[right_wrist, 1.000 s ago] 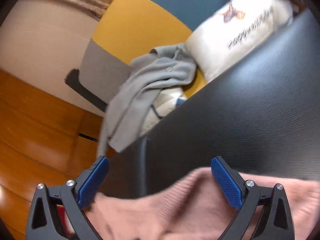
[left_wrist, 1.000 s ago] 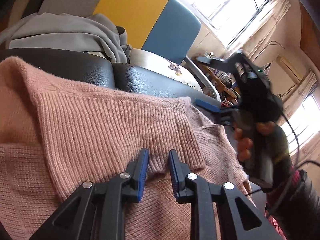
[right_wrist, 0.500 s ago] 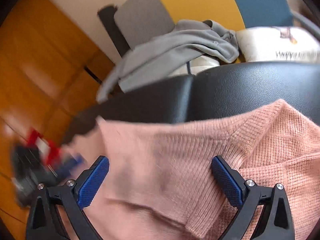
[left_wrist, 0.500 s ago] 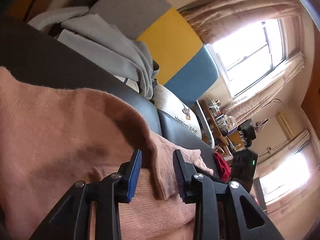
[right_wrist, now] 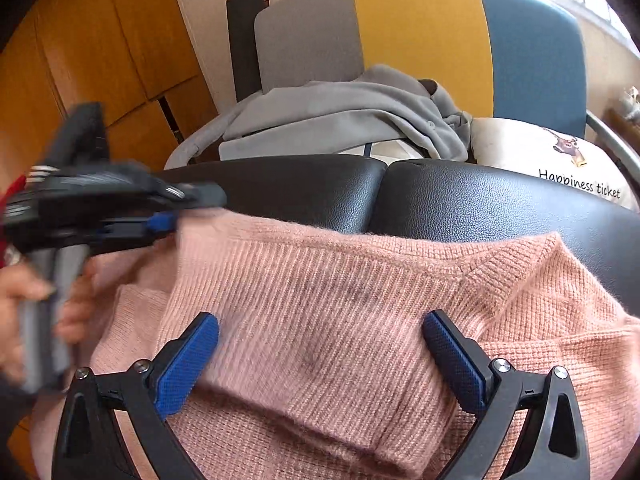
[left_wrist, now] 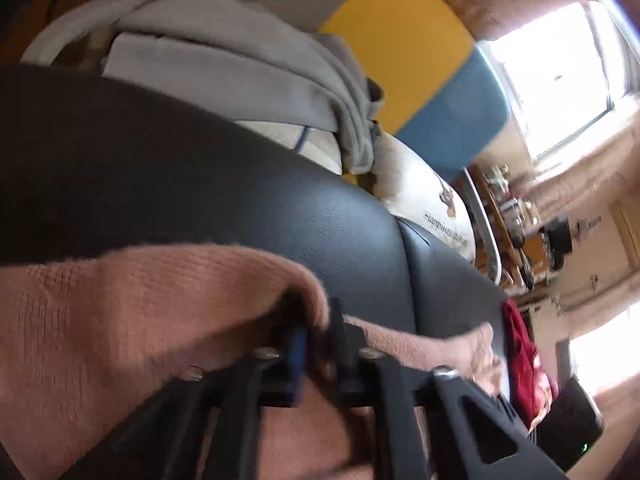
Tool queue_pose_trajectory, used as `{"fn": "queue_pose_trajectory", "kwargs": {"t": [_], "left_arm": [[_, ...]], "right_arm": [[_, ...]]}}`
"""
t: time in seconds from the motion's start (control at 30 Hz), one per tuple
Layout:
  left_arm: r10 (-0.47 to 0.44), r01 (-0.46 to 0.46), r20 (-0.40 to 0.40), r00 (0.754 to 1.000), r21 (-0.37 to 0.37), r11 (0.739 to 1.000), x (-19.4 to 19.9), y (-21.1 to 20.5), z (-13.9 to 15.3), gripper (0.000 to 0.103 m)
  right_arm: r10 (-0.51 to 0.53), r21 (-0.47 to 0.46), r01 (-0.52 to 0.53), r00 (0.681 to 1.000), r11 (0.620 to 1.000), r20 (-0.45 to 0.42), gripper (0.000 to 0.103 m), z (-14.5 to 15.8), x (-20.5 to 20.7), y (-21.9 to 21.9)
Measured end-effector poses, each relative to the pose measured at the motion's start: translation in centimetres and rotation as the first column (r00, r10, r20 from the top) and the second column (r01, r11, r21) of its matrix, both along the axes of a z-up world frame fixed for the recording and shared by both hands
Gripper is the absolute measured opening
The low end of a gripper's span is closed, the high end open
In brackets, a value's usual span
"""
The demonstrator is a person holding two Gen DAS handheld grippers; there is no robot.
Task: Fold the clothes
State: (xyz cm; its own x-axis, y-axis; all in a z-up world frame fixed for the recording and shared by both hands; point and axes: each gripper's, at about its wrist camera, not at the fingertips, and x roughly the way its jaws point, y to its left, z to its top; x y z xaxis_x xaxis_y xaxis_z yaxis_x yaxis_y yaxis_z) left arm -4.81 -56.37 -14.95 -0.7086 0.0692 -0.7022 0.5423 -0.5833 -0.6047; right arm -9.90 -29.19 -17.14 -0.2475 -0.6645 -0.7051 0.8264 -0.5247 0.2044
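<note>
In the left wrist view, we see the left gripper (left_wrist: 318, 344) with fingers clamped on a fold of the pink ribbed knit sweater (left_wrist: 120, 320), which lies on the black leather seat (left_wrist: 200, 184). In the right wrist view, the right gripper (right_wrist: 320, 360) hovers over the sweater, fingers wide apart.

Harsh daylight from blown-out window (left_wrist: 560, 76), motion blur, dark fisheye corners.

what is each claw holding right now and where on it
The left claw is shut on the pink sweater, pinching a fold at its edge. The right claw stands open over the sweater, holding nothing.
</note>
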Motion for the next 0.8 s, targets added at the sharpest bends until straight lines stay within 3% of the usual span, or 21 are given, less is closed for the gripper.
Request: {"fn": "queue_pose_trajectory", "kwargs": {"t": [0.23,0.3,0.4,0.53,0.7,0.8], "left_arm": [[0.008,-0.009,-0.039,0.999,-0.023,1.0,0.6,-0.7,0.1,0.01],[0.014,-0.014,-0.051,0.999,-0.005,1.0,1.4,-0.8,0.4,0.021],[0.057,-0.062,-0.054,0.997,-0.094,0.994,4.6,-0.2,2.8,0.026],[0.081,-0.095,-0.094,0.992,-0.146,0.985,11.1,2.7,5.6,0.027],[0.113,-0.126,-0.096,0.989,-0.15,0.981,22.1,9.2,6.1,0.031],[0.224,-0.23,-0.057,0.973,-0.163,0.959,28.7,12.1,5.2,0.034]], "right_arm": [[-0.004,-0.038,0.005,1.0,0.999,0.019,0.103,0.2,-0.1,0.2],[-0.006,-0.034,0.007,1.0,0.999,0.015,0.103,0.2,0.0,0.2],[-0.015,-0.005,0.014,1.0,1.0,-0.009,0.103,0.0,0.3,-0.2],[-0.022,0.059,0.025,0.998,0.998,-0.064,0.103,-0.2,1.0,-1.2],[-0.025,0.057,0.029,0.998,0.998,-0.065,0.103,-0.3,0.8,-1.1],[-0.026,0.061,0.03,0.997,0.998,-0.067,0.103,-0.3,0.8,-1.2]]}}
